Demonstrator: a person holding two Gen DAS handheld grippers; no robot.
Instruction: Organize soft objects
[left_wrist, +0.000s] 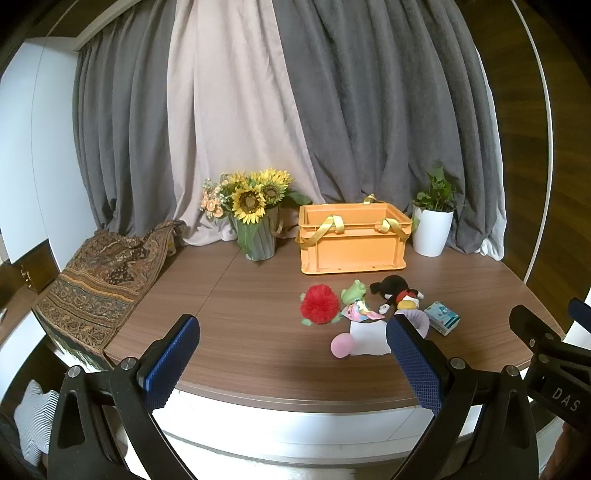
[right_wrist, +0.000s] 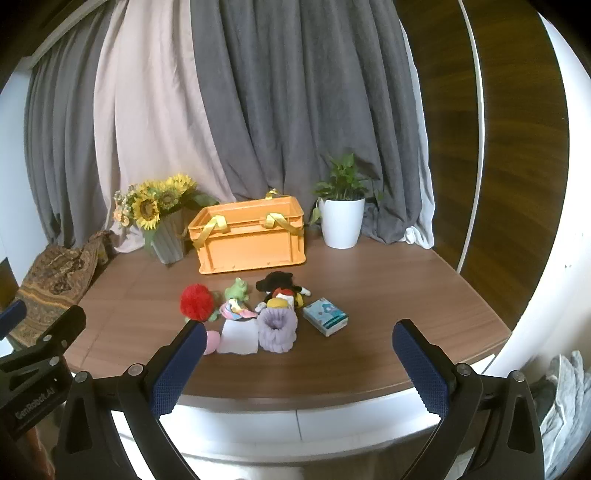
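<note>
While tilted down, both grippers (left_wrist: 291, 347) (right_wrist: 299, 354) wide-jawed

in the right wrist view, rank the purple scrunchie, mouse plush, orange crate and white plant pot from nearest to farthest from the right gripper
From the right gripper, open and empty:
1. Purple scrunchie, just ahead, left of centre.
2. Mouse plush, right behind the scrunchie.
3. Orange crate, further back, mid-table, left of centre.
4. White plant pot, at the back right by the curtain.
</note>
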